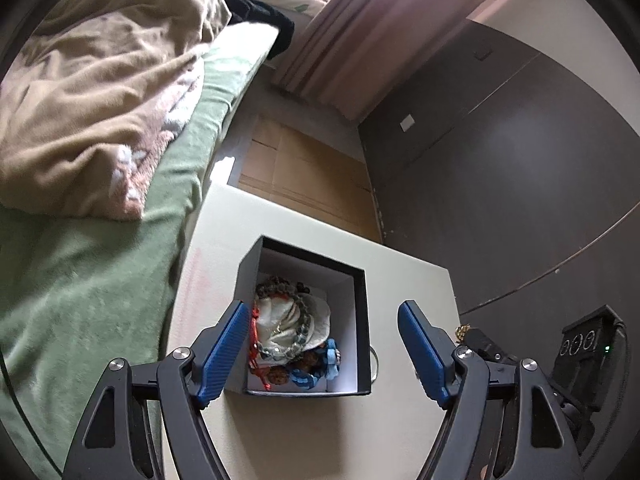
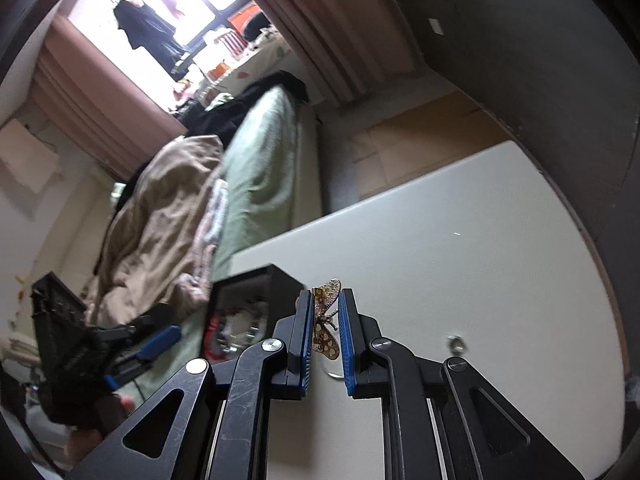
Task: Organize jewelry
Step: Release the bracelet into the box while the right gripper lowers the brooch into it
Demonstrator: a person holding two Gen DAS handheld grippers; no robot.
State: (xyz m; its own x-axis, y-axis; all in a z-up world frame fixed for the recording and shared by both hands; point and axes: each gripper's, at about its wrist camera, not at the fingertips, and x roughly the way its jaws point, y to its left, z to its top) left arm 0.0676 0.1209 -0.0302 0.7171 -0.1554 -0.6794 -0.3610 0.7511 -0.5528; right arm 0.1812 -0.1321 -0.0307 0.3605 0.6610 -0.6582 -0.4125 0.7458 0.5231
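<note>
Brooch (image 2: 327, 322) first: a gold filigree butterfly, pinched between the blue pads of my right gripper (image 2: 325, 304). The jaws are nearly closed on it, wings standing on edge in the narrow gap, the top poking out past the fingertips. It hangs above the white table (image 2: 460, 240), lifted clear as far as I can judge. Just right of the jaws lies a small silver piece (image 2: 456, 344); I cannot tell what it is. Left of the jaws stands the black box (image 2: 276, 276), its corner almost touching the left pad in this view.

My left gripper (image 1: 322, 320) is spread wide and holds nothing. It hovers over the box (image 1: 362, 320), left pad at the left wall, right pad out beyond the right wall. Between the jaws, inside the box, sits a heap: bead bracelets (image 1: 286, 292), a pale cloth (image 1: 292, 320), red cord (image 1: 254, 340), blue pieces (image 1: 320, 368). A ring (image 1: 375, 362) peeks out just past the right wall.

I judge the step in hand to be carrying the brooch to the box. Next I need to swing the right gripper left over the opening, lower it, and ease the jaws apart. The left gripper crowds the opening, so I would pull it aside or steady the box wall with it. The filigree looks fragile; no extra squeeze.
</note>
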